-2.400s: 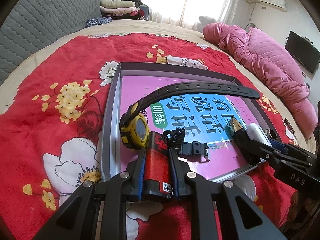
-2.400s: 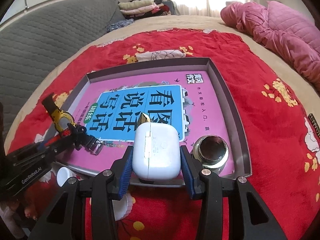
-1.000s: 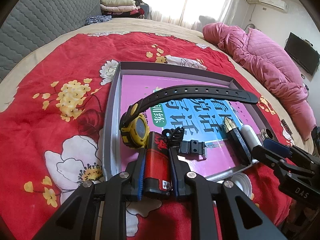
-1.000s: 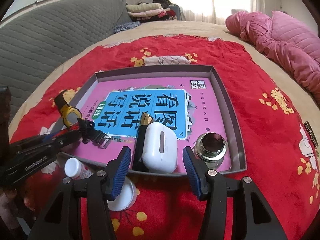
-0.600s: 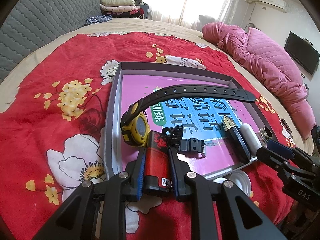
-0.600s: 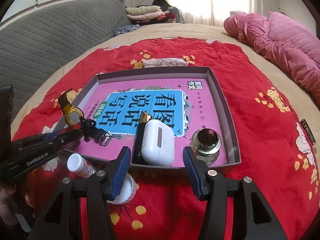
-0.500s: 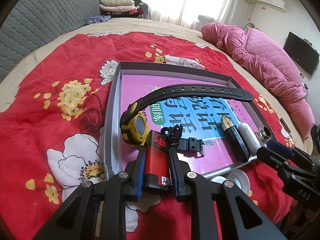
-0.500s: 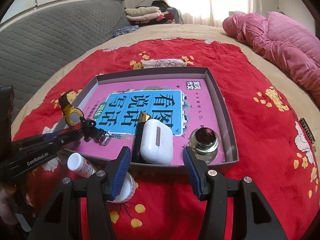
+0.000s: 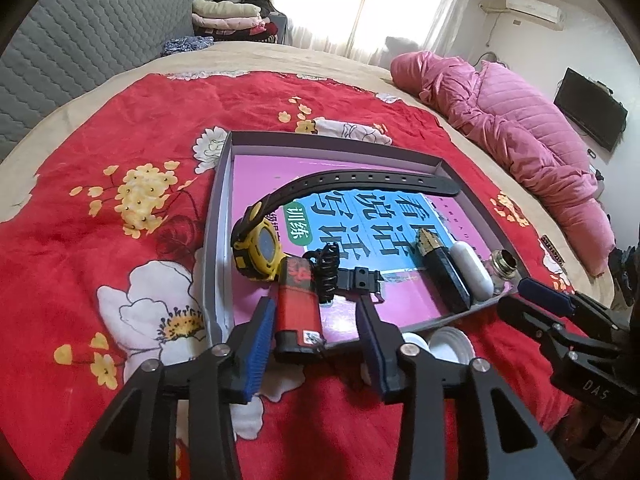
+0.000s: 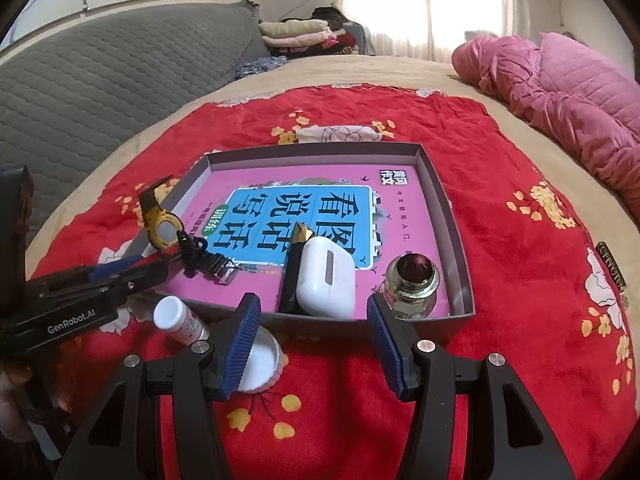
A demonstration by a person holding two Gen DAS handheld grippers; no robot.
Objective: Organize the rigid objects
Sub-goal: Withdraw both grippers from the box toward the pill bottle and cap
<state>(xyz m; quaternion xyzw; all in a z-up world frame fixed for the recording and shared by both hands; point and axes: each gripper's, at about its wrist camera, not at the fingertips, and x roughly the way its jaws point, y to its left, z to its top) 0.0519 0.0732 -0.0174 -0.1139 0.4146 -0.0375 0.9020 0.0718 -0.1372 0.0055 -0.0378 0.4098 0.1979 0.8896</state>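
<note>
A grey tray [image 9: 218, 184] lined with a pink book lies on the red floral bedspread. In it are a yellow watch [image 9: 258, 248], a red lighter [image 9: 298, 300] at the near edge, a black pen [image 9: 440, 268], a white earbud case [image 10: 326, 276] and a glass ink bottle [image 10: 412, 280]. My left gripper [image 9: 316, 336] is open, its jaws either side of the lighter without gripping it. My right gripper [image 10: 314, 340] is open and empty just in front of the tray, short of the earbud case.
A small white pill bottle [image 10: 180, 320] and a white round lid [image 10: 260, 360] lie on the bedspread in front of the tray. A pink quilt [image 9: 520, 132] lies at the far right, a grey headboard [image 10: 100, 60] at the left.
My right gripper let go of the earbud case in the tray and drew back. My left gripper opened and released the lighter at the tray's near edge.
</note>
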